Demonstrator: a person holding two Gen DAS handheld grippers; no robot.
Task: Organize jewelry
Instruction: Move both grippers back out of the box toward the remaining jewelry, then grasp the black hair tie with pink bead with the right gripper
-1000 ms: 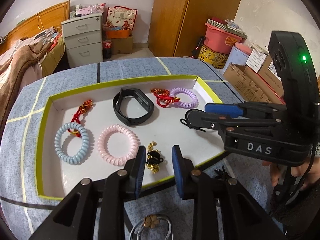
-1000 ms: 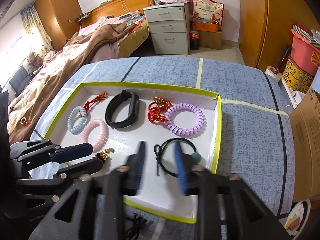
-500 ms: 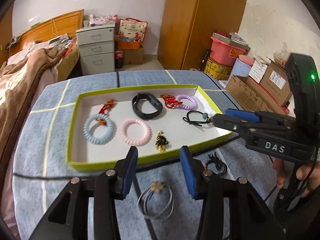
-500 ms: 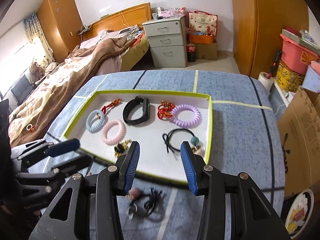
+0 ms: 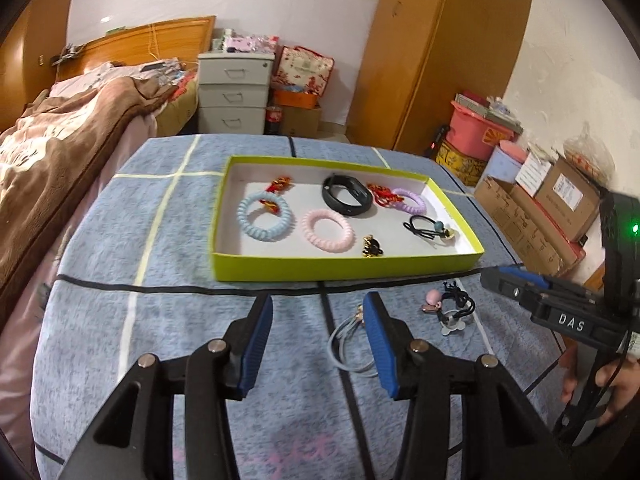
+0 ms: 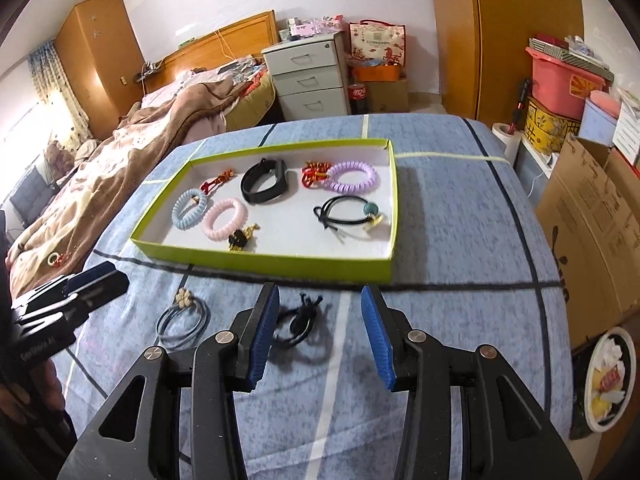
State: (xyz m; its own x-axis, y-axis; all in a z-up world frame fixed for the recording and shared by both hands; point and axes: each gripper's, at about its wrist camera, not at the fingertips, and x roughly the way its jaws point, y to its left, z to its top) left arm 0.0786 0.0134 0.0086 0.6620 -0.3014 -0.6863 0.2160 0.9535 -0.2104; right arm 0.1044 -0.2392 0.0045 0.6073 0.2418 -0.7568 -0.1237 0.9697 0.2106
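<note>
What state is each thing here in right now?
Left hand-held gripper: open, empty; jaws have just been opening.
Right hand-held gripper: open, empty.
Tray: holds several pieces of jewelry.
Grey tie: on the cloth, outside the tray.
Black tie: on the cloth, outside the tray.

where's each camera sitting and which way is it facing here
Left wrist: sits on the left hand-held gripper, looking forward and down over the blue tablecloth at the green tray; its own open jaws show, plus the right hand-held gripper and a hand at the right edge.
Right wrist: sits on the right hand-held gripper, facing the same tray from further right; its open jaws show, with the left hand-held gripper at the left edge.
Shared: tray, pink coil band, bed, drawers.
</note>
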